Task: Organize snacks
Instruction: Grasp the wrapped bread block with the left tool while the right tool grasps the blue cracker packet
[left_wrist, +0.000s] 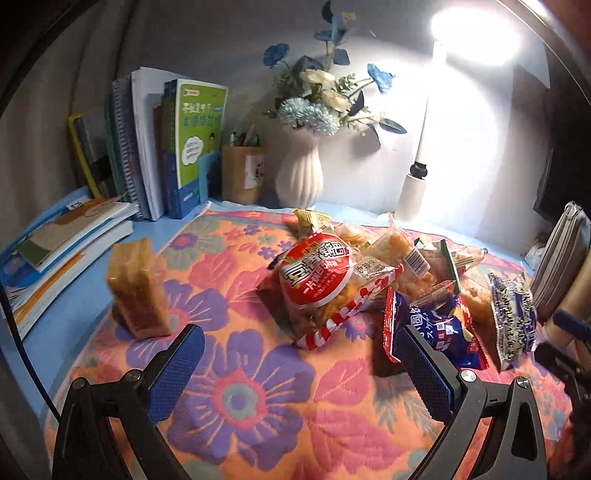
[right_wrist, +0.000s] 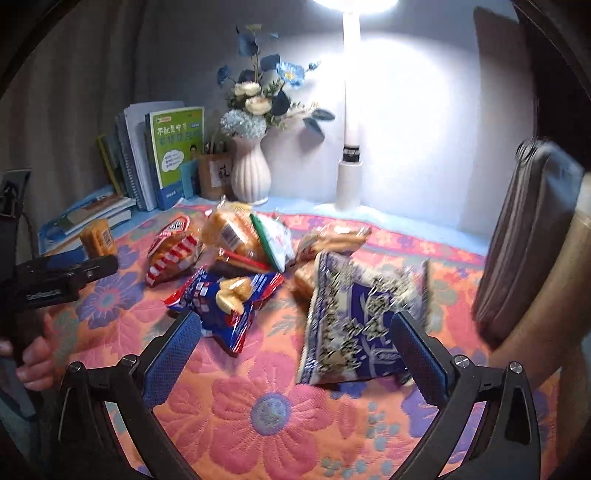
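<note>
A heap of snack packets lies on the flowered cloth (left_wrist: 258, 387): a red round-label packet (left_wrist: 317, 277), a blue-and-red packet (left_wrist: 439, 328), a blue-and-white patterned packet (left_wrist: 513, 317) and several clear orange packets behind. A brown cake packet (left_wrist: 136, 288) stands alone at the left. My left gripper (left_wrist: 301, 354) is open and empty, in front of the heap. In the right wrist view my right gripper (right_wrist: 295, 343) is open, its jaws either side of the blurred blue-and-white packet (right_wrist: 362, 317), with the blue-and-red packet (right_wrist: 229, 299) by its left finger.
Books (left_wrist: 147, 147) stand and lie at the back left. A pen cup (left_wrist: 242, 173), a white vase of flowers (left_wrist: 299, 173) and a lit lamp (left_wrist: 417, 184) line the wall. A grey pouch (right_wrist: 524, 236) leans at the right edge.
</note>
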